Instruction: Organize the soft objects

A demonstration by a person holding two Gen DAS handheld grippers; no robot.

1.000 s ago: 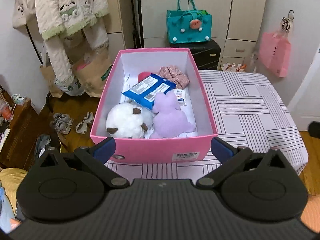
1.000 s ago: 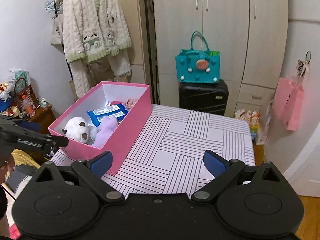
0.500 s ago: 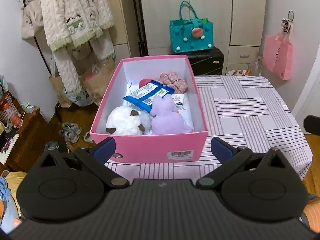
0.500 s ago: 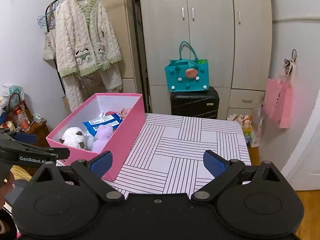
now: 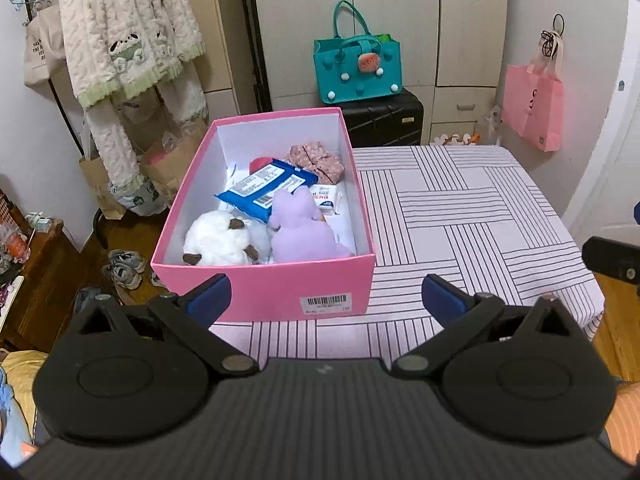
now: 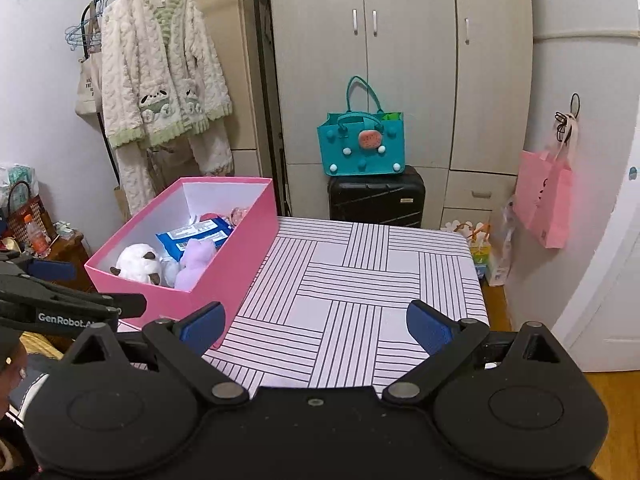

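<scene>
A pink box (image 5: 264,286) (image 6: 224,264) stands on the left side of the striped table (image 5: 460,216) (image 6: 360,280). Inside lie a white plush (image 5: 224,240) (image 6: 138,262), a purple plush (image 5: 300,232) (image 6: 196,258), a blue packet (image 5: 266,188) (image 6: 192,236) and a pink floral cloth (image 5: 318,158). My left gripper (image 5: 326,296) hangs open just short of the box's near wall, holding nothing. My right gripper (image 6: 314,322) is open and empty over the table's near edge, to the right of the box. The left gripper's side also shows in the right wrist view, beside the box.
Behind the table stand a black suitcase (image 6: 376,196) with a teal bag (image 6: 360,144) on it, and a wardrobe (image 6: 400,60). A fluffy robe (image 6: 160,80) hangs at the left. A pink bag (image 6: 546,196) hangs on the right wall. Shoes (image 5: 126,266) lie on the floor.
Both grippers have drawn back and risen from the table, so the box looks smaller and more of the room shows. Both stay open; the box contents are unmoved.
</scene>
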